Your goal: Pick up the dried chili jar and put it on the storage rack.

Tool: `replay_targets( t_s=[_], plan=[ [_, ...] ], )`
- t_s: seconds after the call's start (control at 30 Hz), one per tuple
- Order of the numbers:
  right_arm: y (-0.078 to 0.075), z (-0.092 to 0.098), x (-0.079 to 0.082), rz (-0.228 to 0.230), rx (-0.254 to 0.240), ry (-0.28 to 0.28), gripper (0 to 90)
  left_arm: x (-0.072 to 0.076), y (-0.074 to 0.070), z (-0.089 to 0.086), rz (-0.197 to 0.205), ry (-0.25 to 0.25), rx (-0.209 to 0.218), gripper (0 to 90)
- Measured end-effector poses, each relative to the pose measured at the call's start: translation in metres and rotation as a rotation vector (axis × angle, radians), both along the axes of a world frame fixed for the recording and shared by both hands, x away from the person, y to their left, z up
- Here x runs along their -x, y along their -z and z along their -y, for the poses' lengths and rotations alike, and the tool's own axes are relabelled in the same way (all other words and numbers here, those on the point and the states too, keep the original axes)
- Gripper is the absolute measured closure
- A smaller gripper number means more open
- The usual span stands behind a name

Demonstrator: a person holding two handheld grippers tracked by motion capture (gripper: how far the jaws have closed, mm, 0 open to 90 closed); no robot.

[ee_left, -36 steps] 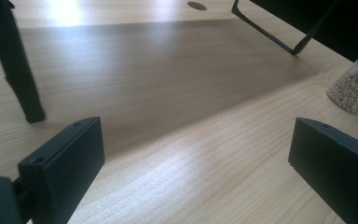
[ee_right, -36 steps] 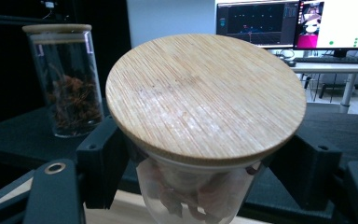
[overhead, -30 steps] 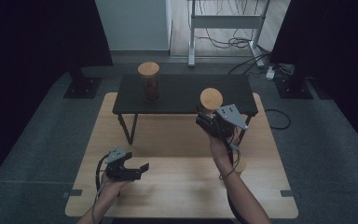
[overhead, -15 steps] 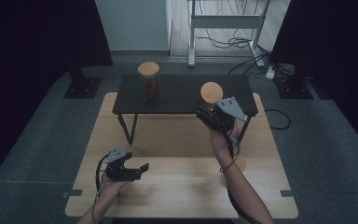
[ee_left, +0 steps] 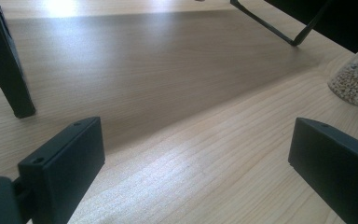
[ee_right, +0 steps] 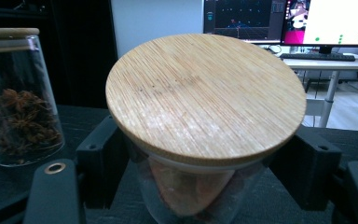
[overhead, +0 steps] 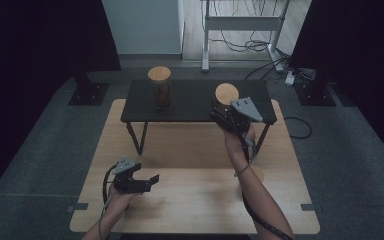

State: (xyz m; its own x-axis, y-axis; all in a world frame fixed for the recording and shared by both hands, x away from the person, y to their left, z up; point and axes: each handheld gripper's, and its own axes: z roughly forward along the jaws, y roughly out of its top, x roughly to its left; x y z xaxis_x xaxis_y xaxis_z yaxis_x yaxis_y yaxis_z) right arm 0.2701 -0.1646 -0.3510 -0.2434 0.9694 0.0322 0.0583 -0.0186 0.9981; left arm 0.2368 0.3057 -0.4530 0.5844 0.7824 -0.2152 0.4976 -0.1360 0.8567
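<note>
The right tongs (overhead: pixel 225 112) are clamped on a glass jar with a bamboo lid (ee_right: pixel 205 98), holding it over the right end of the dark raised surface (overhead: pixel 190 105). Second jar (overhead: pixel 160 88), full of dried brown stuff, stands on that same surface off to the left. The left tongs (overhead: pixel 147 181) sit low over the light wooden surface (overhead: pixel 195 200), jaws spread wide with nothing between them.

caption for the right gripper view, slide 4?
Right gripper jaws shut on a bamboo-lidded glass jar over the black shelf, beside a second jar.
</note>
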Motion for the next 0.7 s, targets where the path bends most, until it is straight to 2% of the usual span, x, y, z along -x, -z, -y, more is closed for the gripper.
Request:
replay_targets(
  t_s=[0.7],
  plan=[
    [-0.013, -0.010, -0.019, -0.016, 0.027, -0.008, 25.6, 0.001, 0.001, 0.000, -0.004, -0.006, -0.001, 3.1]
  ],
)
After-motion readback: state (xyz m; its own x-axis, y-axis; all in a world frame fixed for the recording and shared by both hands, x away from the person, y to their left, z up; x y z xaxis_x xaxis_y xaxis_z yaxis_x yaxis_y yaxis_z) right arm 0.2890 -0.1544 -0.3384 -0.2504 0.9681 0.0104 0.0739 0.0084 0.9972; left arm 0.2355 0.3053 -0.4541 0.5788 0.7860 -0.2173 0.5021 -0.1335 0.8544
